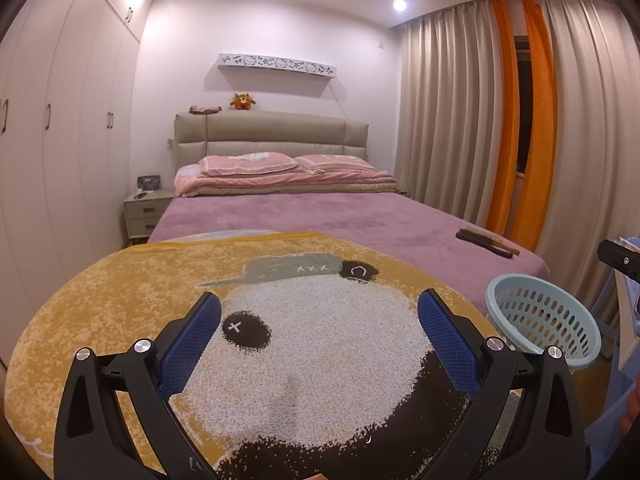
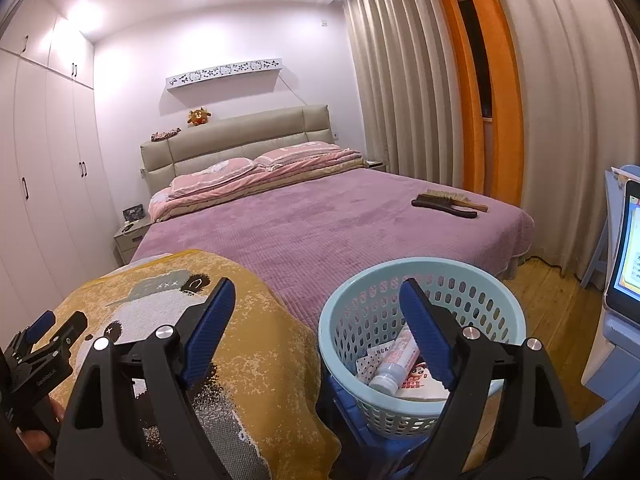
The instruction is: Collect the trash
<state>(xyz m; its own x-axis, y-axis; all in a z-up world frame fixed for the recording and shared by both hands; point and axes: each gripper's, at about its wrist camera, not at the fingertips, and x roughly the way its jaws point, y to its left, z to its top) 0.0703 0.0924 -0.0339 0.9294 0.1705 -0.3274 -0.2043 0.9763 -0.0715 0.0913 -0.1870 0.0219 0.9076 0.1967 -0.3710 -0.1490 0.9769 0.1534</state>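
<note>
Left gripper (image 1: 319, 317) and right gripper (image 2: 316, 308), jaws spread, empty; pale-blue perforated plastic basket (image 2: 424, 276) holds a white tube (image 2: 394, 362).

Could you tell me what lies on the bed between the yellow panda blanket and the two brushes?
Only bare purple bedspread lies between the panda blanket and the brushes; nothing rests on that stretch. The right wrist view shows it best.
</note>
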